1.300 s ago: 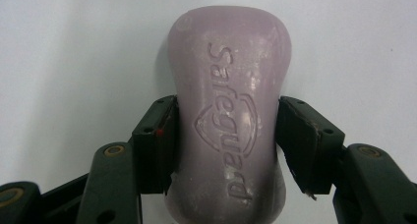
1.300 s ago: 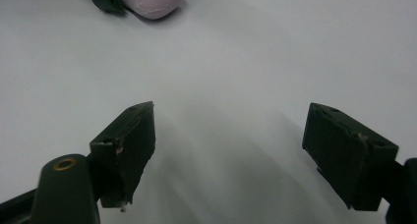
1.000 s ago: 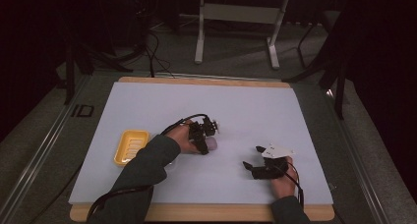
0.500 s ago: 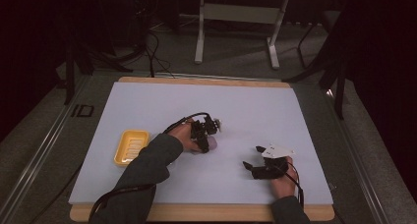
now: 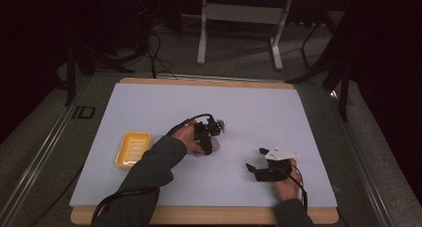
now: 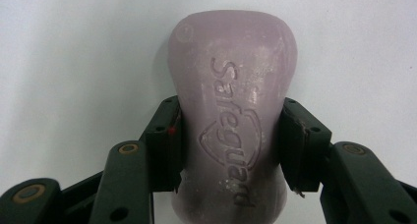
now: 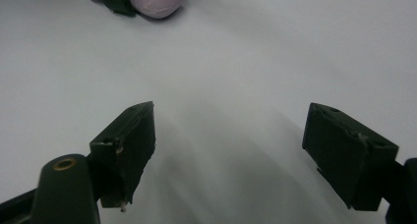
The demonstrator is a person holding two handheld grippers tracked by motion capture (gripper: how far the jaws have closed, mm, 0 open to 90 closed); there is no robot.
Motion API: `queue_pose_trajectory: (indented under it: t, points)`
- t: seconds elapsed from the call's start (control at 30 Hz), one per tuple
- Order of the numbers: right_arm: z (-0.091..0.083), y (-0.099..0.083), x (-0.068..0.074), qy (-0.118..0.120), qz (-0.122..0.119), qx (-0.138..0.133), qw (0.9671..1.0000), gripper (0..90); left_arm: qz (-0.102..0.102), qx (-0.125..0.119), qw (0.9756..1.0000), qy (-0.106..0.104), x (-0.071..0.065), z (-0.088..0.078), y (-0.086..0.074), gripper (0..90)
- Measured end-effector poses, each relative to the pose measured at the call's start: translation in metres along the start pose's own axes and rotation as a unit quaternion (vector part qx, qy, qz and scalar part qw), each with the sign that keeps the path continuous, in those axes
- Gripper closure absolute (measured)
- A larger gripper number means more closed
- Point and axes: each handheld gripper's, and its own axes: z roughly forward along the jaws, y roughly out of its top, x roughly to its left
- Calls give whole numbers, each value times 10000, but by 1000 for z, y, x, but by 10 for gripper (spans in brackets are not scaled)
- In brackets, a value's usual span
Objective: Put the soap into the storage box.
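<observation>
Between the jaws: soap bar (image 6: 231, 116), lilac, flat on the white mat (image 5: 149, 107); we see both pads pinching its narrowed waist.
Left gripper (image 6: 231, 150): jaws just finished closing, clamped on the bar.
Right gripper (image 7: 228, 150): spread wide, holding nothing, off to one side.
Yellow soap dish (image 5: 132, 148): well behind our left tool.
Risk: we judge the slick, curved sides may squirt out or pivot on lifting.
</observation>
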Motion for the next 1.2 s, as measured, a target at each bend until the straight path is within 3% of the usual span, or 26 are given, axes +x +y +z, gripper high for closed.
queue_pose_trajectory:
  t: [0.53,0.8,1.0,1.2]
  points:
    - [0,0,0,0,5,-11,10000,198,-331,-31,9994,57,3,-7,-1,498]
    - [0,0,0,-1,0,-4,10000,198,-472,-88,9988,102,5,-12,-5,498]
    - [0,0,0,-2,7,-14,10000,198,-685,-190,9973,170,7,-18,-10,498]
    - [0,0,0,-2,12,-26,10000,198,-726,-235,9968,247,9,-25,-16,498]
